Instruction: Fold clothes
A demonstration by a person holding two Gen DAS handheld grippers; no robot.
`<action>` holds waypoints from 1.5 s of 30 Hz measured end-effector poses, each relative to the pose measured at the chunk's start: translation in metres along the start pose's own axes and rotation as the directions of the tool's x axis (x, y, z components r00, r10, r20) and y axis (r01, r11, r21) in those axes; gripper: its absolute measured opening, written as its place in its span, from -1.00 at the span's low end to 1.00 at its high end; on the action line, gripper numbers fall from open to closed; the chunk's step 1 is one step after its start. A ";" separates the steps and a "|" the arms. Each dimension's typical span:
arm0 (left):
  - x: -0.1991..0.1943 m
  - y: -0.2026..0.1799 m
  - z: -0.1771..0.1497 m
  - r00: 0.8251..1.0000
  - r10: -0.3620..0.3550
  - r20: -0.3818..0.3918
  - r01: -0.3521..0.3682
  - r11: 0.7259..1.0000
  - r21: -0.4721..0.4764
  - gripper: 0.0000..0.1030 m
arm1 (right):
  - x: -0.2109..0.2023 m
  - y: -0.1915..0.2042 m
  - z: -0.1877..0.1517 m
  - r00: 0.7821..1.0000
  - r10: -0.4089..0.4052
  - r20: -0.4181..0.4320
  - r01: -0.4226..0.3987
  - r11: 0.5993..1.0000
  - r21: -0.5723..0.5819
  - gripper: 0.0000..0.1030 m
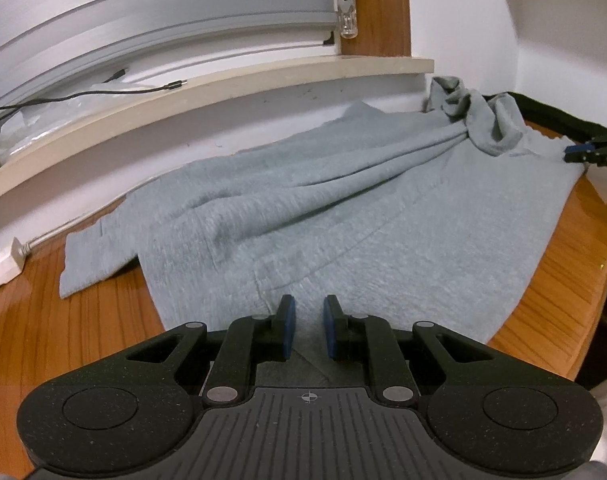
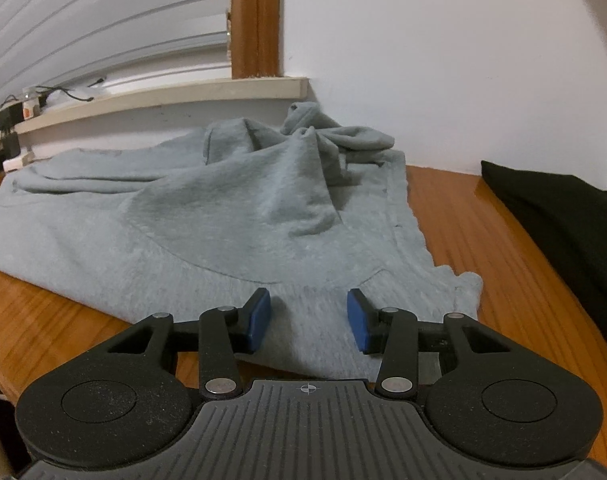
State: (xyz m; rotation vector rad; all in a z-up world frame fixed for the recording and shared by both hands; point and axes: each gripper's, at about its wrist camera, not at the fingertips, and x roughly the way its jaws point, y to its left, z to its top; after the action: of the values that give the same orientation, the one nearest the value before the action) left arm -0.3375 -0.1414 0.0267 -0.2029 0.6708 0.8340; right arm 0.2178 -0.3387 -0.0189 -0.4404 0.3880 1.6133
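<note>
Showing no legible writing, grey sweatshirt

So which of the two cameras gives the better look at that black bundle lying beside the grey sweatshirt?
The right wrist view: the black folded cloth fills its right edge, lying on the wooden table clear of the grey sweatshirt. The left wrist view shows only a thin dark strip of it behind the sweatshirt's bunched end.

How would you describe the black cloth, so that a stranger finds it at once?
Start at the wooden table, below the white wall. A grey sweatshirt covers most of it. The black cloth lies on the table's right side, apart from the sweatshirt, the only dark fabric.
</note>
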 end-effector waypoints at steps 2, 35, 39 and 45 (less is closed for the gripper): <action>0.000 0.000 0.001 1.000 0.001 -0.003 -0.001 1.000 -0.005 -0.67 | -0.003 0.000 -0.003 1.000 0.001 0.005 -0.001 1.000 0.002 -0.18; 0.101 -0.045 0.076 0.980 -0.167 0.105 0.182 0.971 -0.155 0.92 | 0.170 0.052 0.178 0.998 -0.030 -0.050 0.036 0.993 0.112 0.05; 0.099 -0.038 0.073 0.978 -0.173 0.114 0.193 0.962 -0.195 0.96 | 0.184 0.053 0.176 0.994 -0.058 -0.097 0.068 0.992 0.104 -0.67; 0.101 -0.035 0.073 0.978 -0.183 0.105 0.202 0.954 -0.220 0.96 | 0.148 0.054 0.186 0.999 0.024 -0.026 -0.021 0.993 0.116 -0.94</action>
State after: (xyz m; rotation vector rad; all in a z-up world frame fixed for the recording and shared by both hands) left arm -0.2291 -0.0719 0.0177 -0.4344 0.4663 0.7266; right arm 0.1440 -0.1233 0.0683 -0.3718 0.5061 1.5990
